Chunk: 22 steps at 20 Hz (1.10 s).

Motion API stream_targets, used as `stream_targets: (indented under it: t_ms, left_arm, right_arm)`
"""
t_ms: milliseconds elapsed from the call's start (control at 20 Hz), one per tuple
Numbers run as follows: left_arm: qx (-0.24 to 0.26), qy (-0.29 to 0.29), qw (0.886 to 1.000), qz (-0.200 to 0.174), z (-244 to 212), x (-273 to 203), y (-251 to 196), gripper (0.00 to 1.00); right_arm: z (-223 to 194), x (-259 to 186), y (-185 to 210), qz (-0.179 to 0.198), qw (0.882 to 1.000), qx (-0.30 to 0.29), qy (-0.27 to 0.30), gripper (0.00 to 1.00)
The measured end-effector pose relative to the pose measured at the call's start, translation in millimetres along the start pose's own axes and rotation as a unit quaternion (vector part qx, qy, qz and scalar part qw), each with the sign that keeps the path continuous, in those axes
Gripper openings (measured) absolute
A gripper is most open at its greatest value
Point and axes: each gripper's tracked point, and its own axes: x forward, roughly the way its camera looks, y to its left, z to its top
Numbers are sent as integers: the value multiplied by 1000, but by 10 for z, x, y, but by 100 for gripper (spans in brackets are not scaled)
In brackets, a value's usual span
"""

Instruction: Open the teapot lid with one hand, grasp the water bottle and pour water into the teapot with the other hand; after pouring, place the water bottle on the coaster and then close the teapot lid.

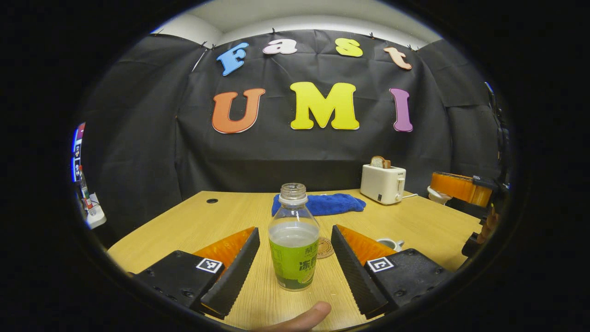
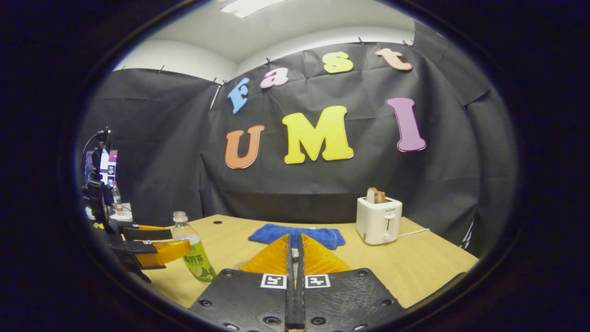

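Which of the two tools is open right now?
The left tool is open: its fingers stand wide apart on either side of the water bottle, touching neither side. The right tool has its fingers pressed together.

We see the water bottle point(image 1: 293, 240) standing upright on the table, uncapped, half full of clear water, with a green label. Just behind it lies the round coaster point(image 1: 325, 247), flat and partly hidden.

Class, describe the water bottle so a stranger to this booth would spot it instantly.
Find the wooden table. Near its front edge stands the water bottle, upright between the open left claw fingers, a round coaster just behind it. It alone is clear plastic, uncapped, with a green label.
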Motion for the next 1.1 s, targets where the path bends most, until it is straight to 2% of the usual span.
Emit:
stream_targets:
  t_ms: [100, 250, 500, 600, 650, 700, 950, 1100]
  left_arm:
    - [-4, -32, 999, -1, 24, 74, -6, 98]
    - [-13, -41, 999, -5, -111, 200, -8, 98]
    - [-7, -44, 999, 12, -173, 262, 61, 98]
    - [-9, -48, 999, -1, -171, 290, 11, 95]
    - [-10, -44, 999, -2, -196, 294, 29, 84]
    - [-9, -50, 999, -3, -173, 293, 20, 80]
    - [1, -33, 999, 21, -180, 277, 120, 79]
    - [29, -30, 998, 41, -97, 222, 178, 79]
  right_arm:
    - [-31, 10, -14, -3, 1000, 2, 5, 0]
    - [-19, 2, -45, -5, 1000, 2, 5, 0]
    - [-35, 16, -128, -13, 1000, 5, 6, 0]
    - [-40, 17, -154, -16, 1000, 7, 8, 0]
    - [-38, 10, -161, -17, 1000, 7, 9, 0]
    - [-49, 20, -155, -17, 1000, 7, 10, 0]
    - [-31, 0, -168, -18, 1000, 3, 9, 0]
    - [10, -26, -203, -20, 1000, 3, 6, 0]
